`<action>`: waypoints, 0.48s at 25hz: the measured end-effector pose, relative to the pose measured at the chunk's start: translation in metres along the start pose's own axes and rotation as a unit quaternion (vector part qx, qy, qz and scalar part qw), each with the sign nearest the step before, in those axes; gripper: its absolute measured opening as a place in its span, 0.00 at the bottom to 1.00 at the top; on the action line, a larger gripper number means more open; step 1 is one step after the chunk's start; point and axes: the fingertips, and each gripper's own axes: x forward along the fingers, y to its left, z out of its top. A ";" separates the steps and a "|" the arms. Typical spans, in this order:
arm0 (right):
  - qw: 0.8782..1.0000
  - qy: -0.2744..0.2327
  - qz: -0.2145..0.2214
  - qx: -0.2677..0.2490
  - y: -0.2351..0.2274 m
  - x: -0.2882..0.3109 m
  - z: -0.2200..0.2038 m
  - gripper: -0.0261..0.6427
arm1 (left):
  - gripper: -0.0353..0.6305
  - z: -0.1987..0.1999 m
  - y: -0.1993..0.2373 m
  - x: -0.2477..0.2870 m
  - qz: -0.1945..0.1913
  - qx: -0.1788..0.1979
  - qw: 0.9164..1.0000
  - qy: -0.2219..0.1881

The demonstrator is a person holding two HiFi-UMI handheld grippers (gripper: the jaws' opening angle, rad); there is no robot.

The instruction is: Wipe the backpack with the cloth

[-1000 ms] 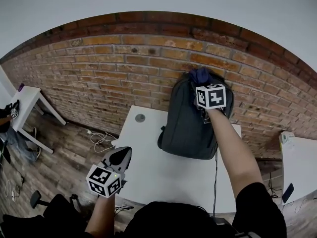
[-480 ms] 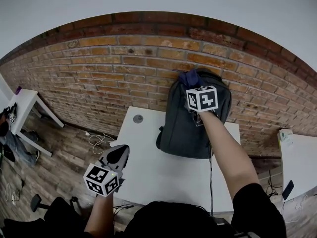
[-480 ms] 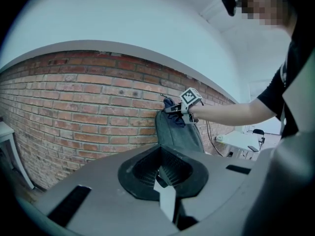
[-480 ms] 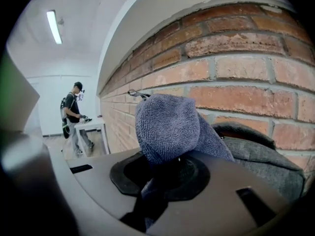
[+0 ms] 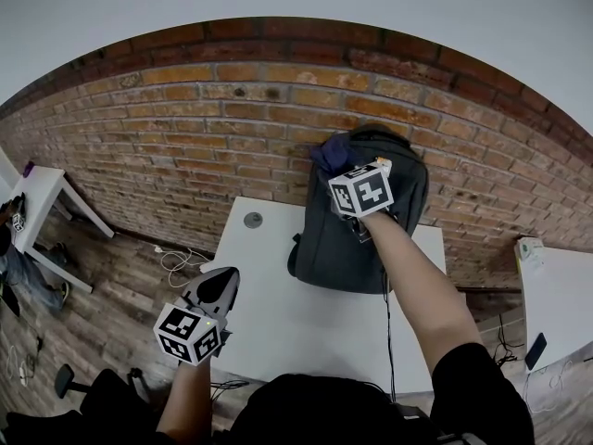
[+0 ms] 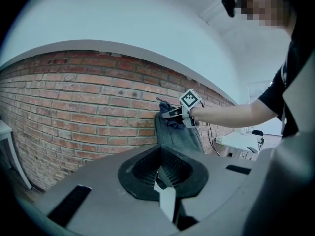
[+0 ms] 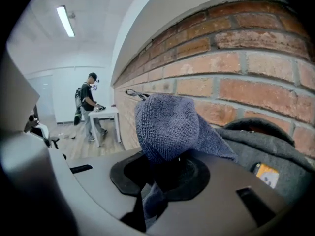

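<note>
Wiping up high on the backpack, at its top left corner, close by the carry handle. Stands upright at the far edge of the bench, nearer the far right corner, with its back against the brick wall. Dark grey all over, with no marks or dirt showing.

Pinched tight in the right gripper: a blue cloth, fuzzy like a towel. Bunched up past the tips, with a bit hanging down behind them. Touching the top of the backpack, or just about; hard to tell how firmly.

Seems partway through, not near done. Only the top left part under the cloth right now. Probably left to do: the big front face, the right side, and the bottom down by the bench. No telling clean parts from dirty ones by looks.

Reaching far over the bench with the right arm, almost straight, bare below a short black sleeve. Tipped a little to the left at the wrist, with the marker cube facing up.

Waiting low on the other side: the left gripper, just off the near left corner of the bench, elbow bent. Tips pressed together with nothing between them. Pointing up toward the backpack, well apart from it, touching nothing.

Also on the bench, near the far left corner: one small round grey thing, well apart from the backpack.
</note>
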 end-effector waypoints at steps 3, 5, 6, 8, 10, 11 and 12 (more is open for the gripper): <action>1.000 0.019 0.015 -0.017 0.019 0.007 -0.023 0.13 | 0.05 0.001 0.000 -0.002 0.001 -0.001 1.000 -0.002; 0.999 0.024 0.026 -0.010 0.030 0.007 -0.039 0.13 | 0.05 0.002 0.002 -0.005 0.004 -0.001 1.000 -0.003; 0.999 0.026 0.031 -0.006 0.035 0.007 -0.046 0.13 | 0.05 0.002 0.004 -0.008 0.007 -0.001 1.000 -0.004; 0.999 0.031 0.040 -0.001 0.047 0.006 -0.060 0.13 | 0.05 0.001 0.008 -0.012 0.012 -0.003 1.000 -0.004; 0.998 0.040 0.048 0.001 0.059 0.005 -0.073 0.13 | 0.05 0.000 0.009 -0.016 0.014 -0.005 1.000 -0.005; 0.998 0.045 0.053 0.003 0.065 0.005 -0.081 0.13 | 0.05 -0.001 0.009 -0.018 0.014 -0.005 1.000 -0.004; 0.997 0.051 0.056 0.005 0.071 0.005 -0.088 0.13 | 0.05 -0.002 0.008 -0.019 0.014 -0.005 1.000 -0.004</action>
